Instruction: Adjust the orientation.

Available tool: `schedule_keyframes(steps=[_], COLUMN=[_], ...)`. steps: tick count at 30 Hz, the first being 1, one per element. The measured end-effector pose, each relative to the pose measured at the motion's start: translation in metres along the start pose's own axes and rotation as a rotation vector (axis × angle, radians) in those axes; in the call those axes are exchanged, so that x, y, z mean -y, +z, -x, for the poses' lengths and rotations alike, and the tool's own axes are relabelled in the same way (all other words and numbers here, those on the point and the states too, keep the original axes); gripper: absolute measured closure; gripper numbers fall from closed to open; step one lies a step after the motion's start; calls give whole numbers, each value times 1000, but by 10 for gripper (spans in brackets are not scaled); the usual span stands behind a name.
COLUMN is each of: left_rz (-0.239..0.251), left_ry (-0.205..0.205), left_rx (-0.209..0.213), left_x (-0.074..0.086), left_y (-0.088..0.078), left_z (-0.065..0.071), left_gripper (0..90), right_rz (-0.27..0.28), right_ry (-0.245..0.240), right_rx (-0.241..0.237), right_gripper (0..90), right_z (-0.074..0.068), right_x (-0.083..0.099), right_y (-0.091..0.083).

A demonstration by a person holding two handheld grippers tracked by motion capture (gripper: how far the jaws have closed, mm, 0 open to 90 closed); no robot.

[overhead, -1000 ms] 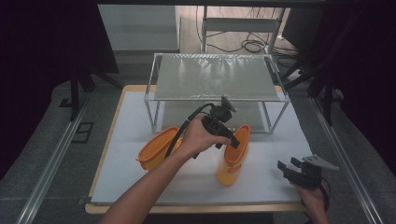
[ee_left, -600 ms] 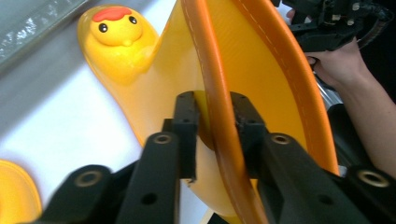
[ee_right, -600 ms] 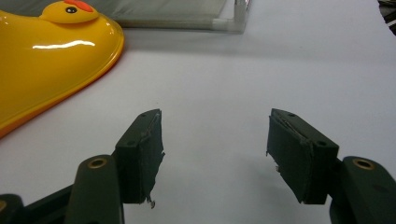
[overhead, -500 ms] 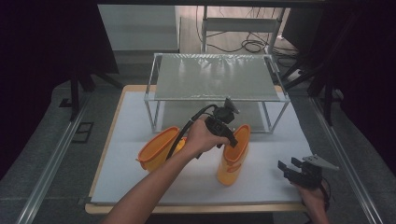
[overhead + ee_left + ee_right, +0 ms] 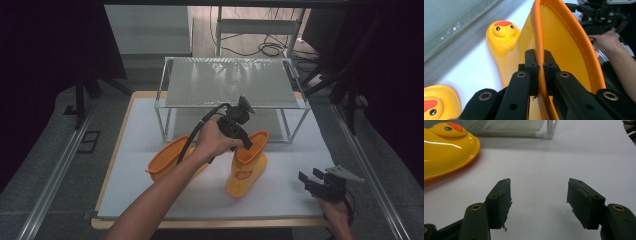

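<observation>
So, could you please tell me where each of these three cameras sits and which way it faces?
High view: above the person's side, looking forward and down at the white table; both forearms show.
Left gripper view: rides the left gripper, whose jaws have just closed on the upright yellow rubber duck boot.
Right gripper view: rides the open right gripper, looking low across the table.
Shared: the left gripper view and the high view both show the right gripper.

A wooden-edged table (image 5: 114, 170) carries a white mat (image 5: 292, 187). On it stand a metal-framed rack with a grey mesh top (image 5: 230, 82), an upright orange rubber boot (image 5: 245, 167), and another orange boot (image 5: 167, 160), apparently lying on its side.
</observation>
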State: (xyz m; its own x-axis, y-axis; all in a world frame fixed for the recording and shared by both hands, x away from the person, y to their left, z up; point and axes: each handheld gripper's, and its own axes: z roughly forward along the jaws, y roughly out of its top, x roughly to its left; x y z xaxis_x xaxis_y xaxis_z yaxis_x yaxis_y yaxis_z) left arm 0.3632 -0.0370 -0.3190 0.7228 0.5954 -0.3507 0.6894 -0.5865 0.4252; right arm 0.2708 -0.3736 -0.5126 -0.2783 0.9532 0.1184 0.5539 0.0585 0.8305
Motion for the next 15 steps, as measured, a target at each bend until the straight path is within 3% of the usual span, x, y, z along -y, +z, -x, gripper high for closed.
schedule_keyframes(steps=[8, 15], left_rz=[3, -8], left_ry=[33, 62], left_rx=[-26, -66], left_x=[11, 39], left_y=[-29, -43], left_z=[7, 10], left_gripper=[863, 863], right_rz=[-1, -3], right_ry=[-3, -4], right_rx=[-1, -6], right_gripper=[357, 357], right_z=[-1, -2], right_x=[0, 0], right_y=[0, 1])
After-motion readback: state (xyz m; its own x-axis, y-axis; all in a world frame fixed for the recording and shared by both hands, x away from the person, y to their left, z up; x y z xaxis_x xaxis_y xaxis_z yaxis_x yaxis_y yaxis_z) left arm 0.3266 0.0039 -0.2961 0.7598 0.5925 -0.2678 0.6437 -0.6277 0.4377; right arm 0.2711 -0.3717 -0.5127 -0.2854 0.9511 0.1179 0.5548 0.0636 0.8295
